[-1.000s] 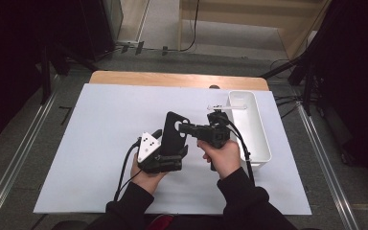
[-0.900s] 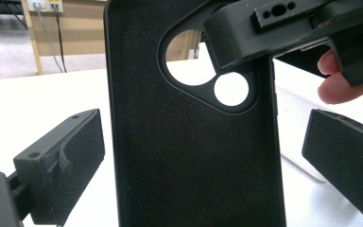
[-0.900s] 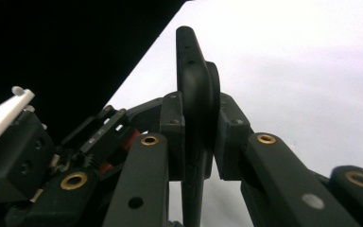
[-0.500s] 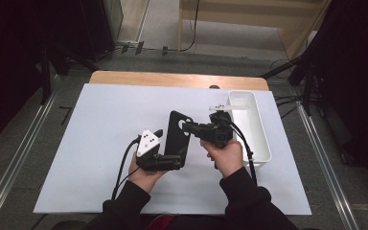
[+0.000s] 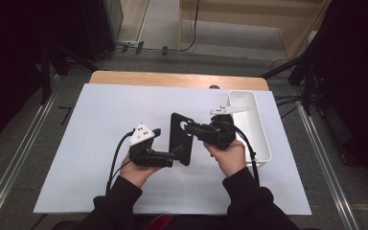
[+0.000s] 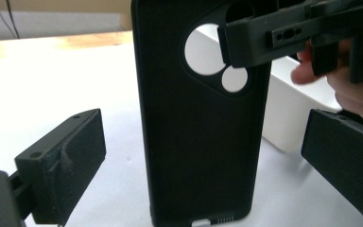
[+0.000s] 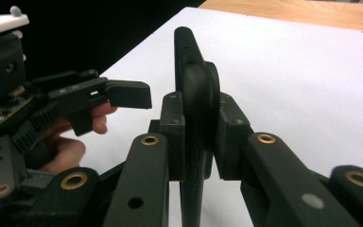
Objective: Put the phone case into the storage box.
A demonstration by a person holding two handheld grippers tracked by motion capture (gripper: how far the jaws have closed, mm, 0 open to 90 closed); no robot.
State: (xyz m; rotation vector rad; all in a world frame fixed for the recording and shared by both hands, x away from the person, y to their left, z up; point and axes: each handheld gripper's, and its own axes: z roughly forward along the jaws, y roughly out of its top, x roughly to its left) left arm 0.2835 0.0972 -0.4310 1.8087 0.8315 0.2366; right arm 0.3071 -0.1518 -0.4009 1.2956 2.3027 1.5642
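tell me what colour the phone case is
Black, matte all over; the phone case shows best in the left gripper view.

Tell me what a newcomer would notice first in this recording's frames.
A black rubbery phone case with round camera cut-outs is held upright above the middle of the white table cover, clamped at its edge by the right gripper. The left gripper has its fingers spread wide on either side of the case, not touching. A long white plastic bin sits at the right.
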